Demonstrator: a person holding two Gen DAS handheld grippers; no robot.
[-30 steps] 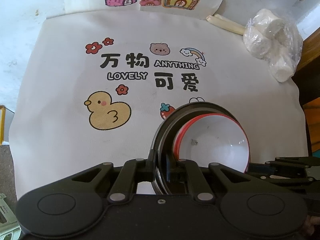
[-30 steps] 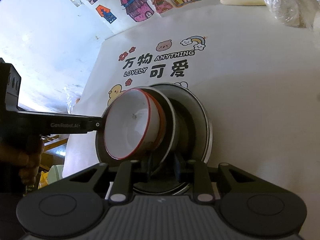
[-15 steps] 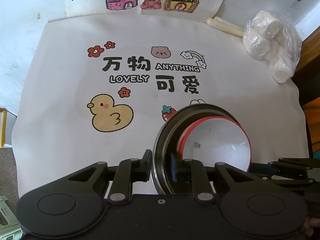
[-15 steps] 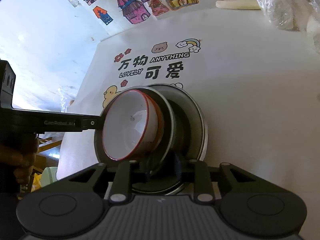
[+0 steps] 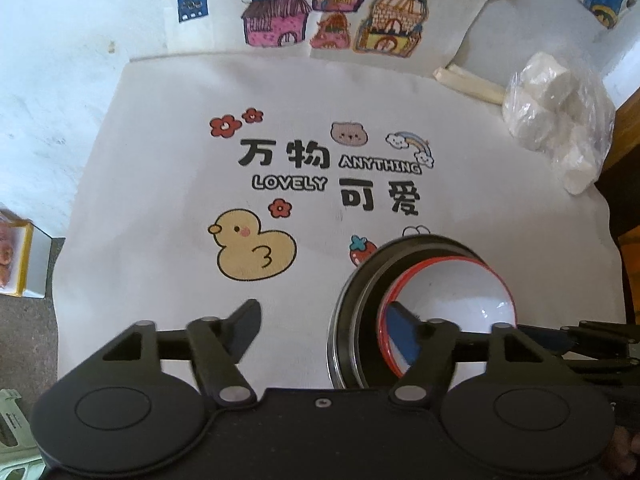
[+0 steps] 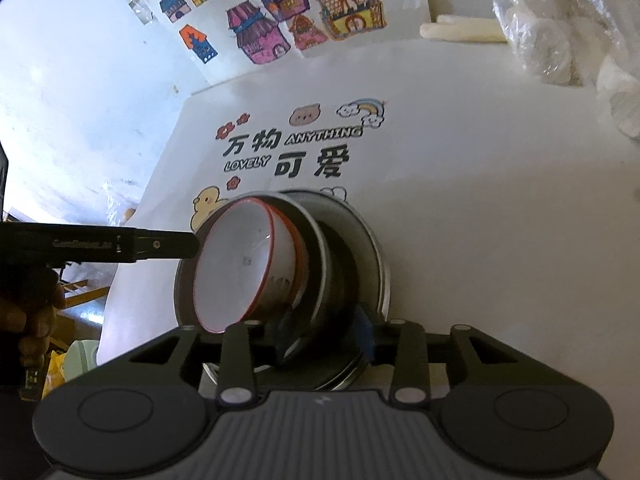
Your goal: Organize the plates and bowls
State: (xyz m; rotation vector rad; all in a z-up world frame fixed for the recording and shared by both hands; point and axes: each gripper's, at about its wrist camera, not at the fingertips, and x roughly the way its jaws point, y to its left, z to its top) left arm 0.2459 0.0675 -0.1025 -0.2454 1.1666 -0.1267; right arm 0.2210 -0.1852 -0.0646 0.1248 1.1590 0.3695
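Note:
A white bowl with a red rim [image 5: 452, 296] [image 6: 236, 268] sits nested in a stack of steel plates [image 5: 352, 320] [image 6: 352, 248] on the printed cloth. My left gripper [image 5: 326, 316] straddles the stack's near left edge and its jaws are opening. One finger stands out over the cloth, the other inside the bowl, and neither pad presses. From the right wrist view its black finger [image 6: 168, 245] reaches in at the bowl's left. My right gripper [image 6: 326, 330] is at the stack's near right edge, its jaws opening with the plate rims between them.
The white cloth [image 5: 160, 160] with a duck and lettering covers the table. A plastic bag of white lumps [image 5: 560, 120] and a cream stick [image 5: 468, 84] lie at the far right. Paper with drawn houses [image 5: 332, 12] lies at the back. A yellow box [image 5: 16, 256] stands off the left edge.
My left gripper's jaws have gone from shut on the plate rim to wide apart. My right gripper's jaws have widened a little. The stack has stayed in place.

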